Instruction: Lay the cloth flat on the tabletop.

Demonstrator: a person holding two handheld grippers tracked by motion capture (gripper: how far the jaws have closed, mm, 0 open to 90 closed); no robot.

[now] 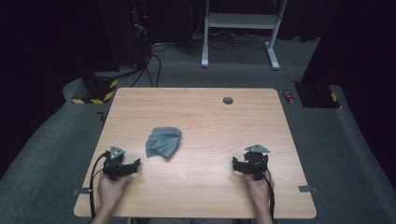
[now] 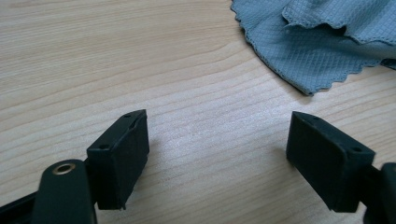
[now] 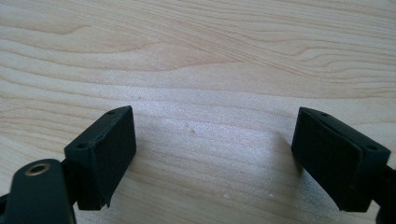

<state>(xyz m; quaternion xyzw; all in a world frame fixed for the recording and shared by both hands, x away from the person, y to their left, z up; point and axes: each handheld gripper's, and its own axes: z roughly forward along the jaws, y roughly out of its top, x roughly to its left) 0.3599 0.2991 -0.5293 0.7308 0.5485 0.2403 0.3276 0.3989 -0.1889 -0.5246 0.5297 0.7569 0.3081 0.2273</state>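
1. High view: a light wooden table with rounded corners carries a crumpled grey-blue cloth, which lies left of centre, nearer the person's edge than the far edge.
2. The left gripper, black and held in the person's left hand, rests near the front-left of the table, just below and to the left of the cloth and apart from it.
3. The right gripper, held in the right hand, sits near the front-right, well apart from the cloth.
4. Left gripper view: its jaws are spread wide and released, with bare wood grain between them; the cloth's scalloped, waffle-textured edge lies ahead toward the upper right, untouched.
5. Right gripper view: its jaws are likewise spread wide, grasping nothing, with bare table between and beyond them.
6. A small dark round grommet sits near the table's far edge.
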